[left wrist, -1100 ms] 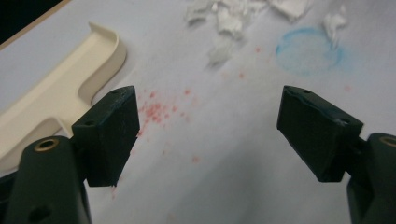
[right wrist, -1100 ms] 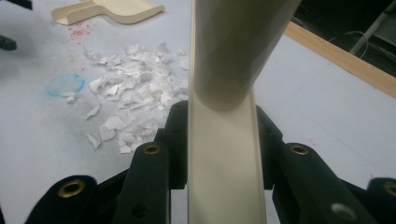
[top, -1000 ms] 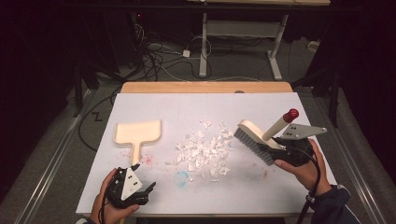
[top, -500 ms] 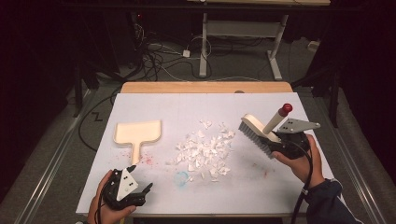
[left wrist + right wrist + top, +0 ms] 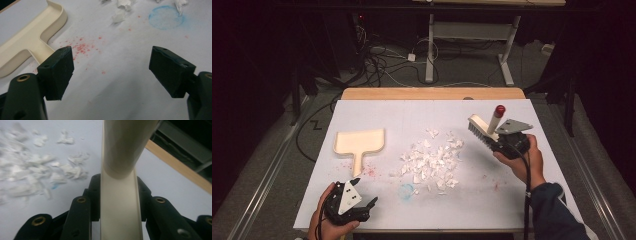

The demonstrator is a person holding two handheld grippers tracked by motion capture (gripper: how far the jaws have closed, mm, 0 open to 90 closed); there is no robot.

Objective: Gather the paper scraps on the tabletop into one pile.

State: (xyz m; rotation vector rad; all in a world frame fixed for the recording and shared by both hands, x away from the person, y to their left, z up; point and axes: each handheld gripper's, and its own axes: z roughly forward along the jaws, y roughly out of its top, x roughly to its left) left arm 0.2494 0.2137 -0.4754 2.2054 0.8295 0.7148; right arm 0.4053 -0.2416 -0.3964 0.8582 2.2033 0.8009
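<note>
One brush (image 5: 482, 129) pinched in right claw (image 5: 498, 142); left claw (image 5: 364, 206) spread near one dustpan (image 5: 360, 142).

The bench (image 5: 377, 117) is covered in white, with a tan wooden strip along its 12 o'clock edge. The dustpan (image 5: 360, 142) is cream. The paper scraps (image 5: 432, 161) are white. Red speckles (image 5: 83, 47) dot the surface beside a pale blue ring stain (image 5: 165, 17). The brush (image 5: 484, 129) is cream with dark grey bristles and a red handle tip. Both hand-held grippers are black.

Brush (image 5: 120, 170) bristles out of frame, paper scraps (image 5: 30, 175) blurred
</note>
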